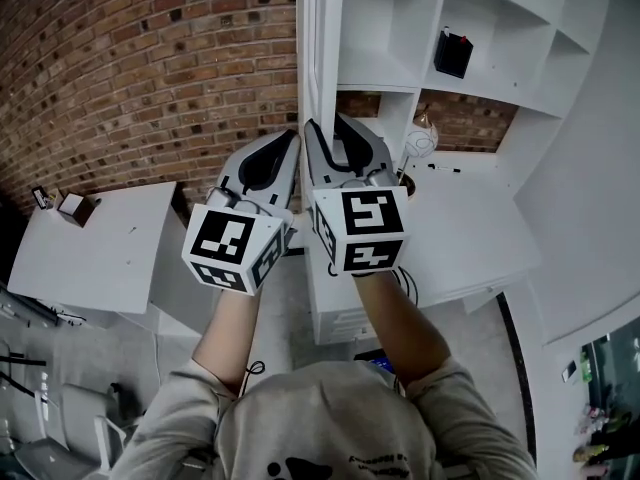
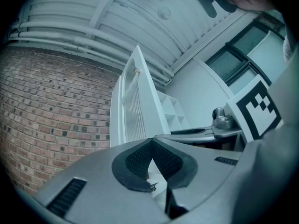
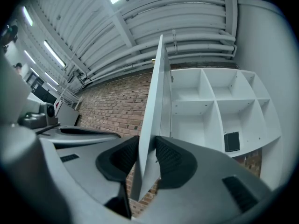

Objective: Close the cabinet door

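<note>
Cabinet door (image 3: 154, 101), flat white panel: my right gripper (image 3: 148, 143) pinches its edge. Left gripper (image 2: 149, 144) closed, empty. Black box (image 3: 231, 142) in cubby (image 3: 252, 120).

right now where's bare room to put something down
Free: white counter right of the cabinet; white desk by the brick wall; cubbies around the black box. Crowded: cabinet door edge, with left hand-held gripper and right hand-held gripper.
</note>
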{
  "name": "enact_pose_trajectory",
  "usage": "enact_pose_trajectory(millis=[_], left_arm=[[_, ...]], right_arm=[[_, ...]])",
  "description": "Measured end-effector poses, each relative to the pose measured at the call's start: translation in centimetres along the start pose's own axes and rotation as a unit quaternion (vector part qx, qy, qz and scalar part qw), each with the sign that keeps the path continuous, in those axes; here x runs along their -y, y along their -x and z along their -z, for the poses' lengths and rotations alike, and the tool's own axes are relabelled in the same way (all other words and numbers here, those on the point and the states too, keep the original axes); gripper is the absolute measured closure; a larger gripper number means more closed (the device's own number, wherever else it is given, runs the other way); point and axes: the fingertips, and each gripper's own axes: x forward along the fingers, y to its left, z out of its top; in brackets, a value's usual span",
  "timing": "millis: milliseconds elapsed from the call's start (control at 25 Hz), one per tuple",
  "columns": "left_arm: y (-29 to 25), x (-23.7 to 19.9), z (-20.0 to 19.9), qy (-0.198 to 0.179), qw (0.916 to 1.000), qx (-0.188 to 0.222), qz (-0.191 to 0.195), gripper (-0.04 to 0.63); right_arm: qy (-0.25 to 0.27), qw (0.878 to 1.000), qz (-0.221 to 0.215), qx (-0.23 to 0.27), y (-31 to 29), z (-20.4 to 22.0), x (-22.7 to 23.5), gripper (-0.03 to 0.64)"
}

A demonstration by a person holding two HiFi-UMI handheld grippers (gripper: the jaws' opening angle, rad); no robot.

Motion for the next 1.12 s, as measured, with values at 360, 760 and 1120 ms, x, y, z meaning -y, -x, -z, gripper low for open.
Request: enact_pose_trajectory(millis=[360,760,1120], left_arm=[[-1.3,2.1,0.0,0.006,0.9997,0.005,0.024,0.588],[-4.4,3.9,1.0,0.006,0.9992,-0.001,0.04,0.588],[-10.2,5.8,1.8,0.014,0.9991,0.009,0.038,0.588]], right_arm=[[-0.016,1.0,0.019,-0.012,1.5,0.4,3.8,0.514],[-0.033,0.999,0.016,-0.012,2.3,1.0,8.5,0.526],[-0.044,0.999,-0.015,-0.01,2.1,1.9,13.5,0.526]])
